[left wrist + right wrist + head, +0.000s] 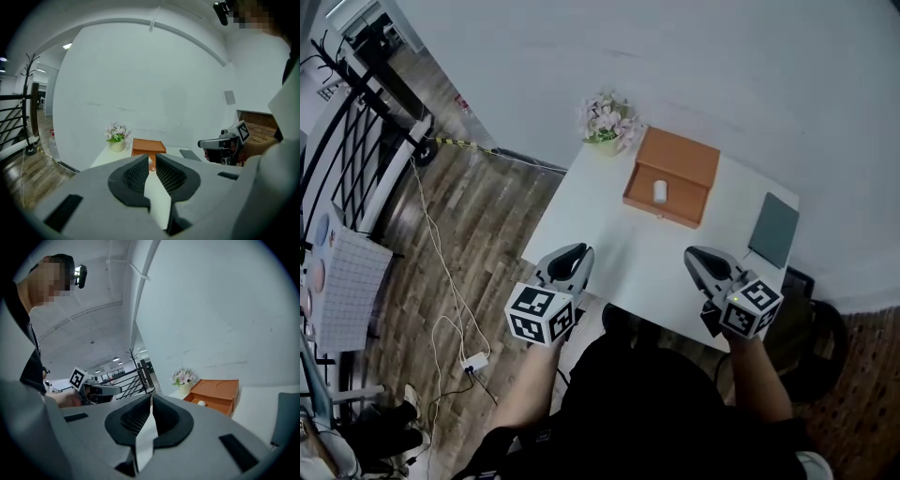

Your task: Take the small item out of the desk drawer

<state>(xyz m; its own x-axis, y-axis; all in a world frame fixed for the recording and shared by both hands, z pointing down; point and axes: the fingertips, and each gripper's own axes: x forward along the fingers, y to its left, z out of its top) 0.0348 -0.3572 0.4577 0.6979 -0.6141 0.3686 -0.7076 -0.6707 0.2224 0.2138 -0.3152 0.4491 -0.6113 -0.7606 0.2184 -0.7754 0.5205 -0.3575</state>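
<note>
You held the right gripper (698, 255) shut and the left gripper (572, 253) barely parted, both empty, not yet reaching the small item (660, 191) ahead in the open drawer (686, 212).

The left forearm (528, 386) and right forearm (761, 375) are pointing forward, each hand holding one tool. The left tongs (569, 261) are aiming ahead, jaws standing slightly apart with nothing between them. The right tongs (703, 261) are aiming ahead beside them, well apart, jaws closing tip to tip, gripping nothing
</note>
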